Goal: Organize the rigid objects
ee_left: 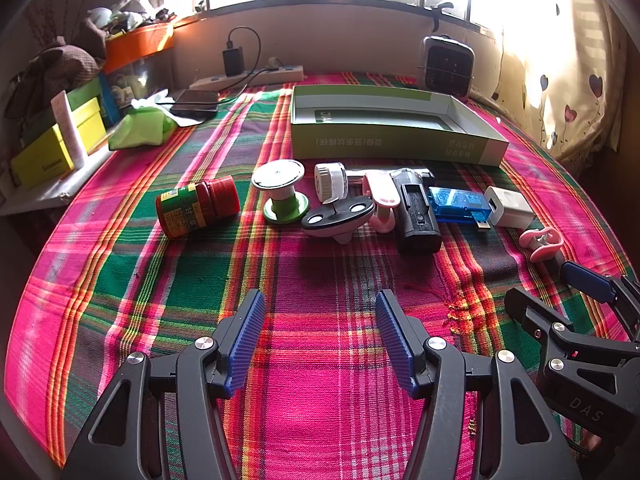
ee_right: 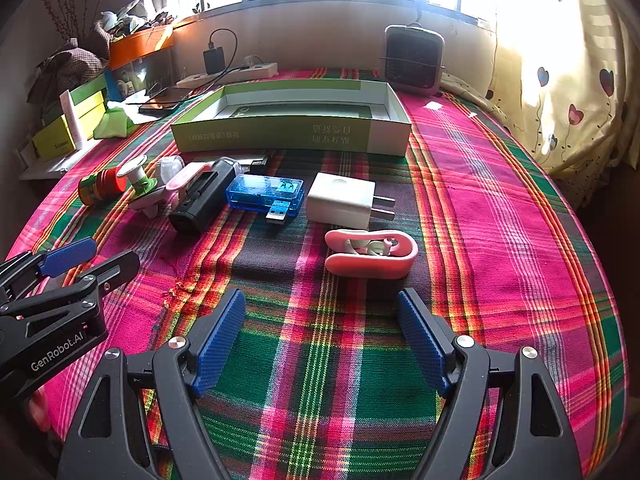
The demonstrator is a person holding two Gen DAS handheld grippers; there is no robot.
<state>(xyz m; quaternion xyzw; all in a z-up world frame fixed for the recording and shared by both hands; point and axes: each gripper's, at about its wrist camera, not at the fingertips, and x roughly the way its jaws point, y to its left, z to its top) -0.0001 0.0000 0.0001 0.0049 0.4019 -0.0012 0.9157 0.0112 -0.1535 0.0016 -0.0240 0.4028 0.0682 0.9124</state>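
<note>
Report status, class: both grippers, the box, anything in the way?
Left gripper and right gripper open, empty. Green box empty, items lined up before it. Pink clip right ahead of right gripper; nothing blocking.

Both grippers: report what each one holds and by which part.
Nothing is held. The left gripper and right gripper are both open over the plaid cloth, with the pink clip lying untouched ahead.
</note>
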